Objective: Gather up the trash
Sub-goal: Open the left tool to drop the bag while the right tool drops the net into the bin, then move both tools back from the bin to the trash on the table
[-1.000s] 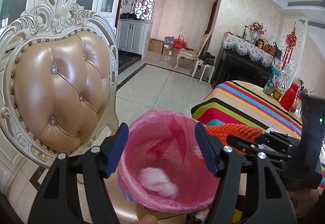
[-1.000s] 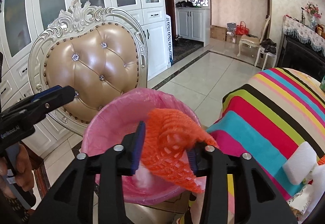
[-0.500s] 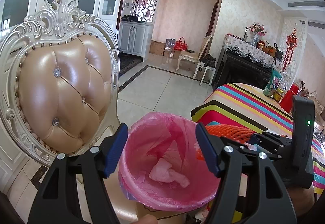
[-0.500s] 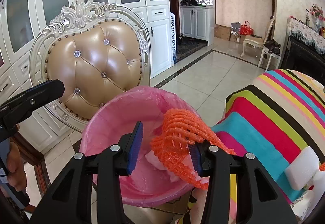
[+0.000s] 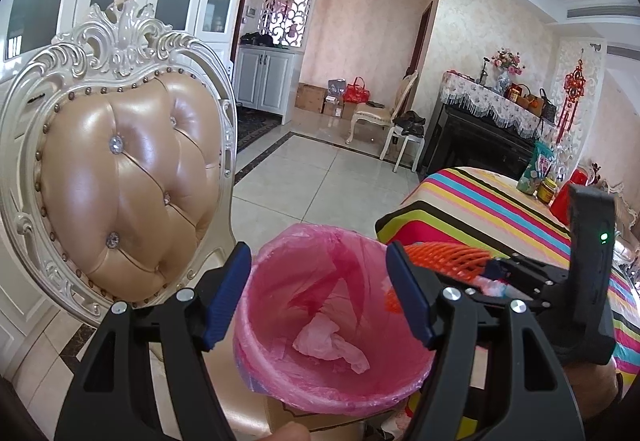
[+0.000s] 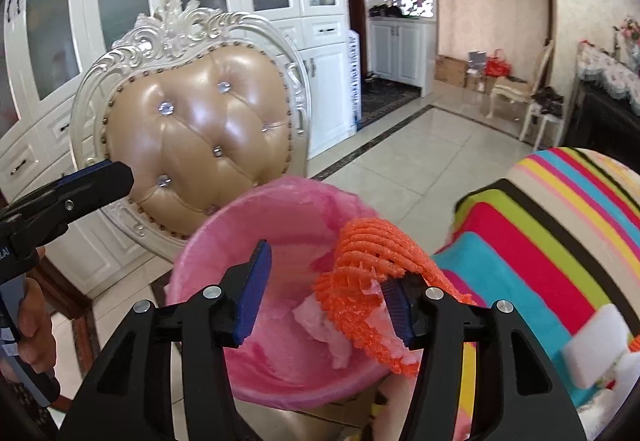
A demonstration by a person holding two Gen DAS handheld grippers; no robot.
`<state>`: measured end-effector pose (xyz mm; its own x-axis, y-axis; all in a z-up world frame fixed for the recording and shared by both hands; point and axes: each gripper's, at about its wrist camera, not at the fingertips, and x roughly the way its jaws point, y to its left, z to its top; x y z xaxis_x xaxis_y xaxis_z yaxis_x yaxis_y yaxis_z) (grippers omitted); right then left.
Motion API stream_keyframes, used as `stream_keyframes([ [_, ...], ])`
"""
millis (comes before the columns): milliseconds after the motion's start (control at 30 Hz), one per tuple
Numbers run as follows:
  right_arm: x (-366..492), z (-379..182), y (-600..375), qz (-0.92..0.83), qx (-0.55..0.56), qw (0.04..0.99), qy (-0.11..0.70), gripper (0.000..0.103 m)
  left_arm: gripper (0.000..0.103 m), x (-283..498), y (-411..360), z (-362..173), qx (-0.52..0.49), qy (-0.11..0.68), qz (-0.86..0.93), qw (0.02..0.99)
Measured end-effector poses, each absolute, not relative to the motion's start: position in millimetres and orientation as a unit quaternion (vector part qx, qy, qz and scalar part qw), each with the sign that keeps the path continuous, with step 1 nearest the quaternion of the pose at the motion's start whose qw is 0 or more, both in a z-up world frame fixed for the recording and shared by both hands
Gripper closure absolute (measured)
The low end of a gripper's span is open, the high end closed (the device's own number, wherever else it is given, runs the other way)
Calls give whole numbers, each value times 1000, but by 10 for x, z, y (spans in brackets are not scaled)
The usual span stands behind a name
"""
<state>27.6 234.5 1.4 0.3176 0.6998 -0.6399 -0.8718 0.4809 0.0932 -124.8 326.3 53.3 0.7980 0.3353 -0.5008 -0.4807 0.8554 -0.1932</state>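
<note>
A pink-lined trash bin (image 5: pixel 332 321) (image 6: pixel 280 281) sits low in both views, with crumpled white trash (image 5: pixel 328 341) at its bottom. My left gripper (image 5: pixel 320 297) is open and empty above the bin's rim. My right gripper (image 6: pixel 326 293) is open wide over the bin. An orange foam net (image 6: pixel 372 273) hangs against its right finger, partly over the bin's edge. The net also shows in the left wrist view (image 5: pixel 444 257), beside the right gripper's body.
An ornate white chair with a tan tufted back (image 5: pixel 120 177) (image 6: pixel 200 137) stands just behind the bin. A table with a striped cloth (image 5: pixel 500 213) (image 6: pixel 560 241) lies to the right, with white foam pieces (image 6: pixel 596 345) on it and jars (image 5: pixel 546 189) farther back.
My right gripper has opened from shut on the orange net to wide open. The net has slid down toward the bin. The left gripper stayed open and shifted slightly.
</note>
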Motion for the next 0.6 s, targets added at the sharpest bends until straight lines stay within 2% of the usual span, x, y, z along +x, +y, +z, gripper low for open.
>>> stream_keyframes([
  [33,260,-4,2365,498,-138,794,321,51,35,-1268,3271,541,-157,230,220,935],
  [67,249,-26,2392,502,-143,788,326,43,35,-1286,3279,546,-158,228,221,935],
  [100,236,-52,2408,504,-151,784,330,33,34,-1297,3290,543,-158,228,222,935],
  [133,209,-81,2433,506,-164,780,329,18,33,-1308,3296,539,-159,227,222,935],
  [367,212,-257,2372,493,-183,771,360,19,33,-1288,3302,492,-166,227,216,935],
  [600,231,-183,2186,472,-175,788,354,19,33,-1257,3247,522,-164,224,208,938],
])
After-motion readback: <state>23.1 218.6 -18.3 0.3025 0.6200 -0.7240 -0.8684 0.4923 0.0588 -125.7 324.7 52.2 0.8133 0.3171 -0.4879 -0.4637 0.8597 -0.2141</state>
